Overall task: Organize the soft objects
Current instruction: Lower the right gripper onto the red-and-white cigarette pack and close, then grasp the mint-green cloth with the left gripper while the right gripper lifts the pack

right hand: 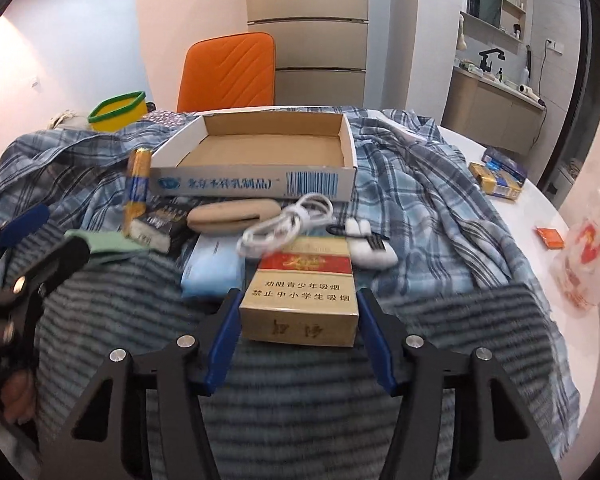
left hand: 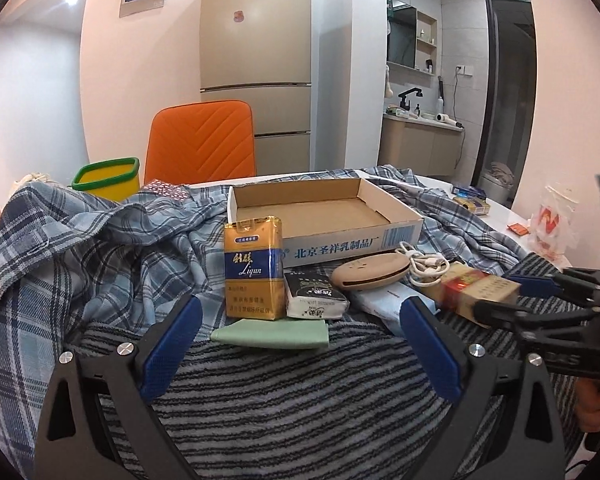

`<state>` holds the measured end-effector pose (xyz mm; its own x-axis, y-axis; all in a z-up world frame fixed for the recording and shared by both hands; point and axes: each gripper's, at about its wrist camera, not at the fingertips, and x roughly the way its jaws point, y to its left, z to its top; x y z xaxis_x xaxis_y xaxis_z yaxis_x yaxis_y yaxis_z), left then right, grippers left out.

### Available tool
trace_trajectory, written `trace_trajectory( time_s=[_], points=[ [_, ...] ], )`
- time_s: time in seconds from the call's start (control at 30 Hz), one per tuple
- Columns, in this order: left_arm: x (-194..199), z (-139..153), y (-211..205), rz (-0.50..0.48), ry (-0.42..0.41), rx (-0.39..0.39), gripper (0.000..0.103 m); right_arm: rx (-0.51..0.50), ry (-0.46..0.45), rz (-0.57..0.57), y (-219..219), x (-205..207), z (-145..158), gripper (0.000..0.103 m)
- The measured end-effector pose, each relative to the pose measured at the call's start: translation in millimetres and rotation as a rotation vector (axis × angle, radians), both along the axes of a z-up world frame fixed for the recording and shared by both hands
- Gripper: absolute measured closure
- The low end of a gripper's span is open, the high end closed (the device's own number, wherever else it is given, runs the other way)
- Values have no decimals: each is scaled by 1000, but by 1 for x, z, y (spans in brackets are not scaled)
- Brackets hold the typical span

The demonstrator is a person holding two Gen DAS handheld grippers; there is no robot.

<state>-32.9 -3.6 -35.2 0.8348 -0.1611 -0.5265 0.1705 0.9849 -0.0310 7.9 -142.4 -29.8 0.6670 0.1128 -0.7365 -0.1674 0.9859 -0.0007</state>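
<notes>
While the right hand-held gripper (right hand: 298,326) clamps a red-and-gold cigarette pack (right hand: 302,292), the left hand-held gripper (left hand: 300,344) hangs wide open, holding nothing.

Pack sits low centre of the right wrist view, pinched between both blue pads over the striped towel (right hand: 300,400). Left view, centre: gold pack (left hand: 253,268) upright, tissue packet (left hand: 316,296) beside it, green cloth (left hand: 272,332) in front. Cardboard box (left hand: 324,216) behind, on plaid cloth (left hand: 100,248) covering the bench (right hand: 540,216).

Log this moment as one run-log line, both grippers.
left gripper: open, empty, above striped towel | right gripper: shut on red-gold pack | cardboard box: empty
</notes>
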Motion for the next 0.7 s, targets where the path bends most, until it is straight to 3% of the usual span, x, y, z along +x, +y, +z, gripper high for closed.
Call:
trace_trajectory(
  time_s=[0.1, 0.13, 0.17, 0.2, 0.33, 0.6, 0.7],
  points=[
    [1, -2, 2, -7, 5, -9, 4, 14, -24, 12, -5, -22, 10, 44],
    [1, -2, 2, -9, 6, -10, 4, 14, -33, 9, -5, -26, 13, 33],
    [1, -2, 1, -11, 4, -10, 4, 15, -51, 0, -5, -30, 15, 12],
    [1, -2, 0, -14, 2, -7, 4, 22, -67, 3, -5, -32, 16, 7],
    [-1, -2, 0, -12, -5, -6, 4, 0, -107, 10, 3, -24, 17, 7],
    [2, -3, 3, -22, 7, -26, 4, -251, -32, 91, 29, 22, -2, 7],
    [1, -3, 2, -22, 7, -25, 4, -288, -14, 105, 31, 26, -9, 17]
  ],
)
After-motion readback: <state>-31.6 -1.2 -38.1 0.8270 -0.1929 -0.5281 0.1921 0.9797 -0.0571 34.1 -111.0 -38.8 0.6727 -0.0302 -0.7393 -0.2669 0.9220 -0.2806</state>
